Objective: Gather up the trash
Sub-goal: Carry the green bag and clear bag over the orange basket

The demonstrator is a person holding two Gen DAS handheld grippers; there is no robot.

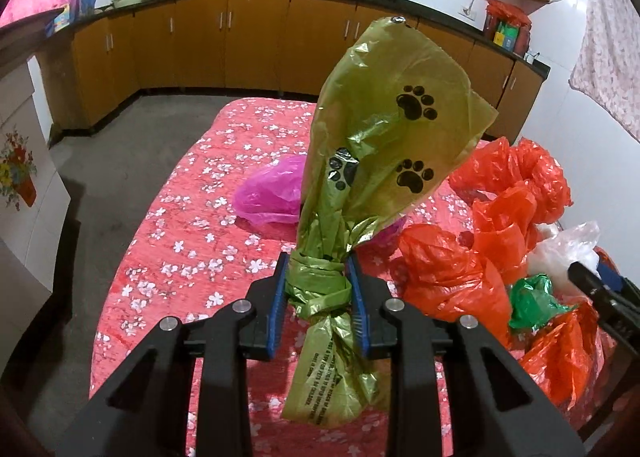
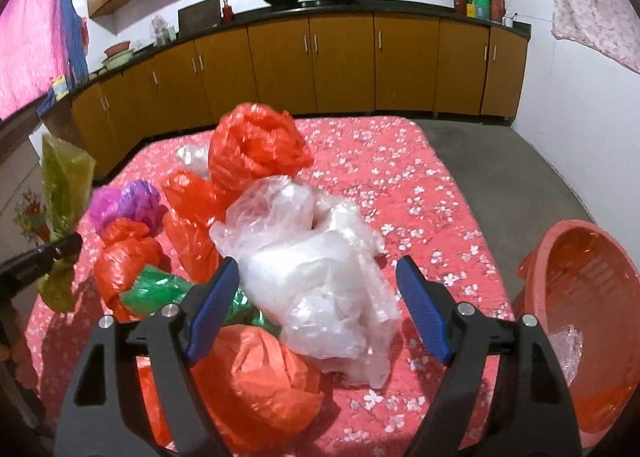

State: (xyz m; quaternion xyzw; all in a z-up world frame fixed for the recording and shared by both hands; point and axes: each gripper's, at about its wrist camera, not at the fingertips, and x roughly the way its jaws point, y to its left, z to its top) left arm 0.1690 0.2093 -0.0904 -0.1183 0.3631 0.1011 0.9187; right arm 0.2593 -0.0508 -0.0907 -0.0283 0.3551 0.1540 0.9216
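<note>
My left gripper [image 1: 316,281] is shut on the knotted neck of an olive-green bag with black paw prints [image 1: 384,129], which stands up above the table; the same olive-green bag [image 2: 66,185] shows at the left edge of the right wrist view. My right gripper [image 2: 316,277] is open, its blue pads on either side of a crumpled clear plastic bag [image 2: 316,269] without pressing on it. Orange bags [image 2: 256,145] are piled behind and below it, with a small green bag [image 2: 154,291] and pink and purple bags [image 2: 128,203].
The table wears a red cloth with white flowers [image 2: 400,177]. A red plastic basin [image 2: 580,321] with a bit of clear plastic inside stands at the table's right edge. A pink bag [image 1: 268,193] lies further back. Wooden kitchen cabinets [image 1: 256,41] line the far wall.
</note>
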